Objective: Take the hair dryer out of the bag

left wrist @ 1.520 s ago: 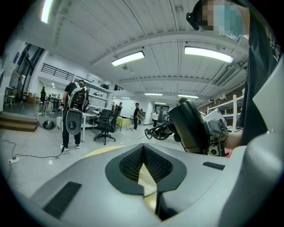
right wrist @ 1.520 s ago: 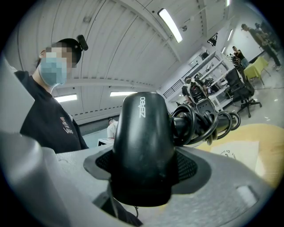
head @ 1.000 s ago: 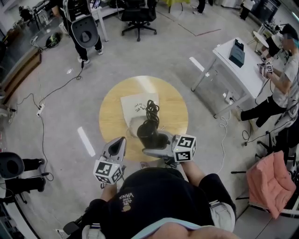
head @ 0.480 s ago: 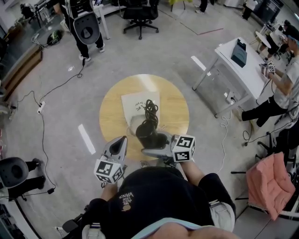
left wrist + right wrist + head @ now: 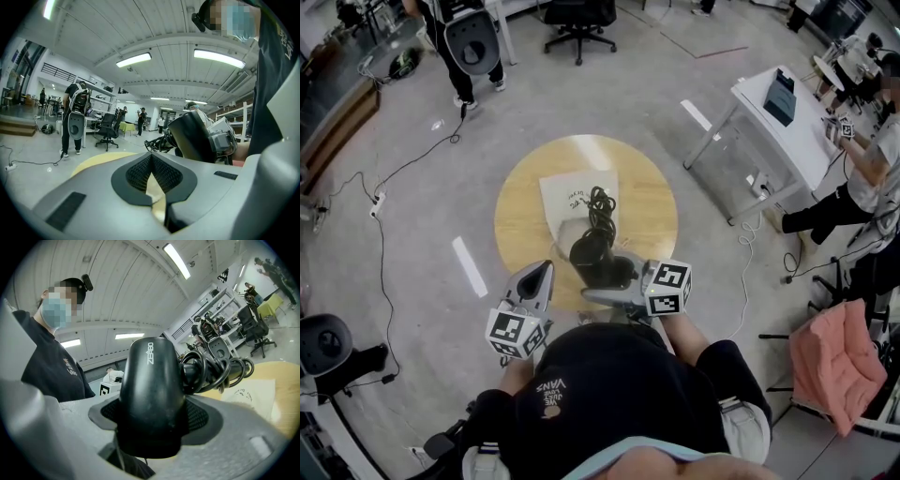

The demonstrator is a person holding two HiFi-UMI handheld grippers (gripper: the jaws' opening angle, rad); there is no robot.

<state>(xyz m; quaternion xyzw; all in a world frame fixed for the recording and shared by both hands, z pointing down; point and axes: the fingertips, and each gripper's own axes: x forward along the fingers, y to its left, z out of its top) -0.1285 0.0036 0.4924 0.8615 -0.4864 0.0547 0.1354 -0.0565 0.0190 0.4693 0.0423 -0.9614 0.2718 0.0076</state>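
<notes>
Nothing has shifted: right gripper [image 5: 605, 284] stays clamped on the black hair dryer [image 5: 596, 259] over the round table's [image 5: 652, 211] near edge, its coiled cord [image 5: 602, 211] above the flat white bag [image 5: 567, 195] beyond. Left gripper [image 5: 544, 272], jaws together and empty, hangs just left.

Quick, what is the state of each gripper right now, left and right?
Left gripper: jaws closed, holding nothing.
Right gripper: jaws closed on the hair dryer.
</notes>
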